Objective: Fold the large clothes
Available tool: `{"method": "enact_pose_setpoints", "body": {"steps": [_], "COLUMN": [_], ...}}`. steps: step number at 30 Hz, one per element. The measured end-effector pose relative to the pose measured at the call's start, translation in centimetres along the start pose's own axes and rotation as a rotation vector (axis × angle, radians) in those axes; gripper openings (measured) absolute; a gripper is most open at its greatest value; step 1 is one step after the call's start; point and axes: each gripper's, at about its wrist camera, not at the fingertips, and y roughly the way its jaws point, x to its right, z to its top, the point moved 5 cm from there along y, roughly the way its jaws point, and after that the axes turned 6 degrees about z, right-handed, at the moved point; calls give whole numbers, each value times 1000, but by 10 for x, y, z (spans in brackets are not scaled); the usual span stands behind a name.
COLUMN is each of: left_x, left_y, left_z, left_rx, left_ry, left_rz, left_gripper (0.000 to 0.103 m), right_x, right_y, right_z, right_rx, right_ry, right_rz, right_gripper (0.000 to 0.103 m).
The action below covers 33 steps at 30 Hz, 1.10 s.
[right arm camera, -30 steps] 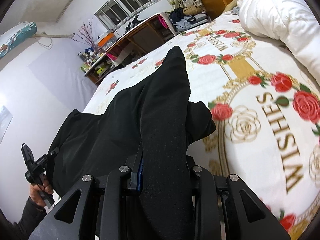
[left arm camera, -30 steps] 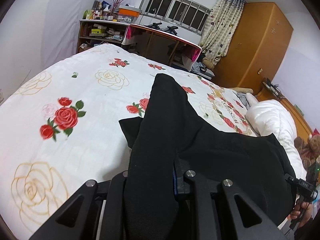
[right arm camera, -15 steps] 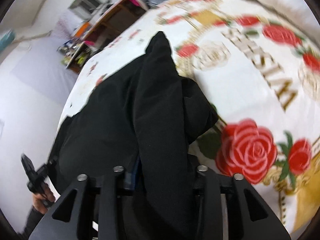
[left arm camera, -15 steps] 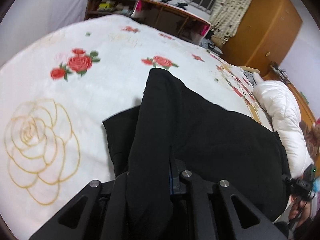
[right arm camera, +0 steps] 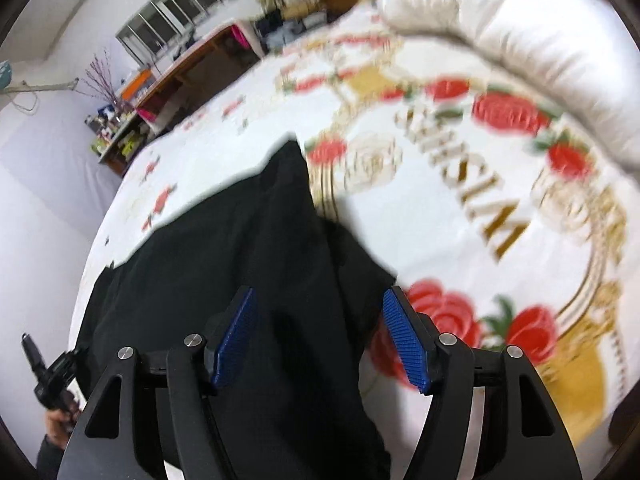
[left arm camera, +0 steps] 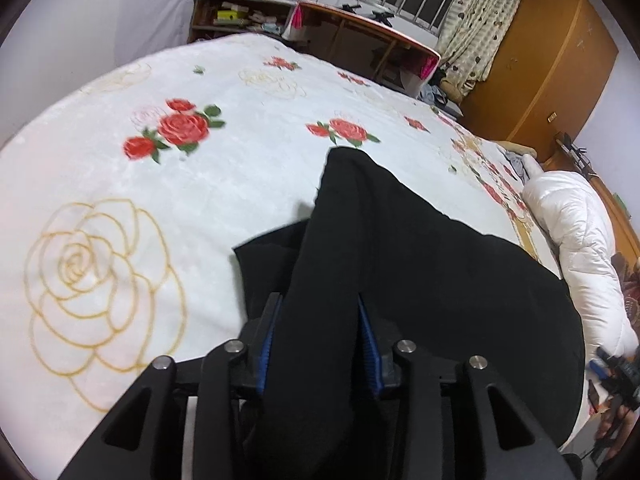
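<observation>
A large black garment (left arm camera: 420,280) lies spread on the rose-patterned bed blanket (left arm camera: 160,208). A raised fold of it runs back between the blue pads (left arm camera: 269,336) of my left gripper (left arm camera: 318,332). Those jaws are opening, the fold loose in the gap. In the right wrist view the same garment (right arm camera: 240,260) has a fold between the fingers of my right gripper (right arm camera: 320,338). Its jaws are opening too, and its pads (right arm camera: 404,340) stand clear of the cloth. Each view shows the other gripper in a hand at the bed's near edge.
A puffy white duvet (left arm camera: 576,240) is bunched along the right side of the bed, seen also as the duvet (right arm camera: 520,20) at top right. Beyond the bed stand a wooden desk (left arm camera: 360,40), cluttered shelves (left arm camera: 240,12) and an orange-brown wardrobe (left arm camera: 552,72).
Both grippers came down toward the bed with the garment's edge. Their jaws, pinched on the black cloth before, have spread apart and the fold now rests loose between them.
</observation>
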Motion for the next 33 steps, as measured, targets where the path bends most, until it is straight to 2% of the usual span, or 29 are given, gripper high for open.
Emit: {"method": "enact_pose_setpoints", "body": {"steps": [3,6,8,10,12,14,16,19,22,26,30,33], "left_x": [-7,-8,0,10,12,9,6,4,4,5,21,37], "left_y": [-14,-20,-19,-11,6,24,35,46,48,35,29,36], "left_z": [7,9,4,-8,-21,-30,-32,-30,-30,-19,5,21], "left_rx": [54,69,69,52,26,-1,12,24,20,1,35,50], "left_ry": [-23,-42,-16,24,67,64,62,57,57,41,62,89], "left_rz": [34,19,-7,-22,12,25,45,66,69,64,35,34], "left_gripper": [41,41,41,41,41,41,42,44,45,44,44,44], "right_x": [-23,-49,-59,-63,-58,-49,-43,-44,-42,-45,-52,-57], "right_y": [-14,-6,10,32,48,64,73,86,91,79,66,72], "right_z": [7,0,-12,-23,-33,-36,-31,-28,-25,-16,3,16], "right_rx": [56,55,18,-29,-55,-60,-55,-54,-59,-56,-7,-10], "right_ry": [-79,-180,-226,-249,-257,-230,-217,-262,-256,-243,-226,-233], "right_rz": [5,-7,-15,-34,-72,-92,-105,-150,-153,-146,-125,-125], "right_gripper": [66,63,35,34,34,31,31,31,31,31,33,33]}}
